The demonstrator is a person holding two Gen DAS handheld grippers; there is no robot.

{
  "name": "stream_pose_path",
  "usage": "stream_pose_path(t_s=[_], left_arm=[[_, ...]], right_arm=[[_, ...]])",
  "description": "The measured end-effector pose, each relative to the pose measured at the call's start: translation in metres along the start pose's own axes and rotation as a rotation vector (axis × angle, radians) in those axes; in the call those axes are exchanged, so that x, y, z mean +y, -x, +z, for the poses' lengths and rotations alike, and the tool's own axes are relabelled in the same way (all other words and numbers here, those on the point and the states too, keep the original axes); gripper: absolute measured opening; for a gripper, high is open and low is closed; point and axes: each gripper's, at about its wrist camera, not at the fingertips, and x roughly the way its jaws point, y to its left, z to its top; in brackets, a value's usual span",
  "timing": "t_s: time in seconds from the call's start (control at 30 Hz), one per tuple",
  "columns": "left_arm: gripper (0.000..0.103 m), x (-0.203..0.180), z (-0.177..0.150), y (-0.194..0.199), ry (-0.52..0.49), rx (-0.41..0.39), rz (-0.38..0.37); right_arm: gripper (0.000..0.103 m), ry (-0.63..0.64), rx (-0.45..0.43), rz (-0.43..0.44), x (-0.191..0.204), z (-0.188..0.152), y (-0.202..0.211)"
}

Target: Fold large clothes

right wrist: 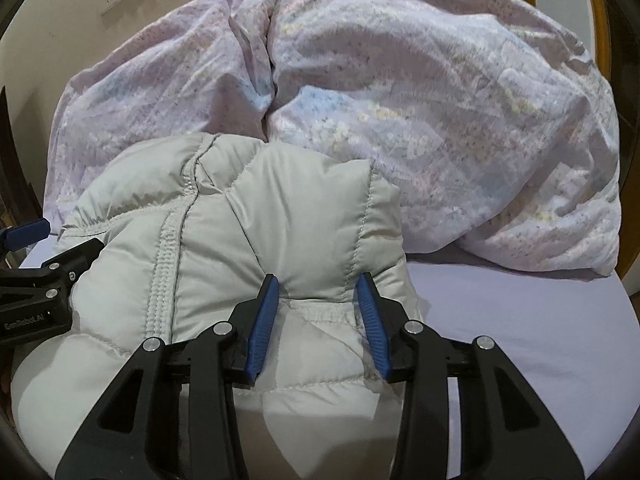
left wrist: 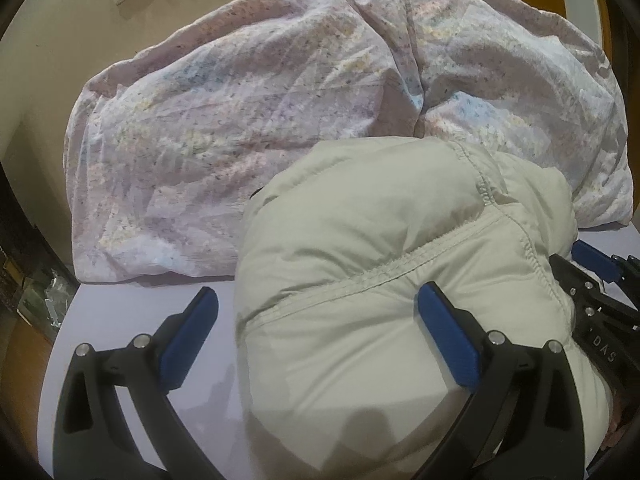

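We count one pale grey puffer jacket (right wrist: 224, 240) bunched on the lilac sheet (right wrist: 520, 340), one floral duvet (right wrist: 440, 120) behind. Our two grippers: the right gripper (right wrist: 318, 292) pinches a jacket fold; the left gripper (left wrist: 320, 304) is spread wide, straddling its edge.

jacket (right wrist: 248, 240) underside hidden, duvet (right wrist: 440, 120) cut off
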Motion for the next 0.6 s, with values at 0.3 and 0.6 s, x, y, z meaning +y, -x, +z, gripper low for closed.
stream_pose_path(t_s=[0.3,0.6], left_arm=[[0.101,-0.002,-0.002,-0.027,0.032,0.005,-0.022],[0.101,-0.003,-0.008,-0.039,0.047,-0.025,-0.017]], right_arm=[[0.043,-0.022,0.021,0.032,-0.004,0.0,-0.021],[0.043,-0.029,0.008,0.05,-0.003,-0.002,-0.036]])
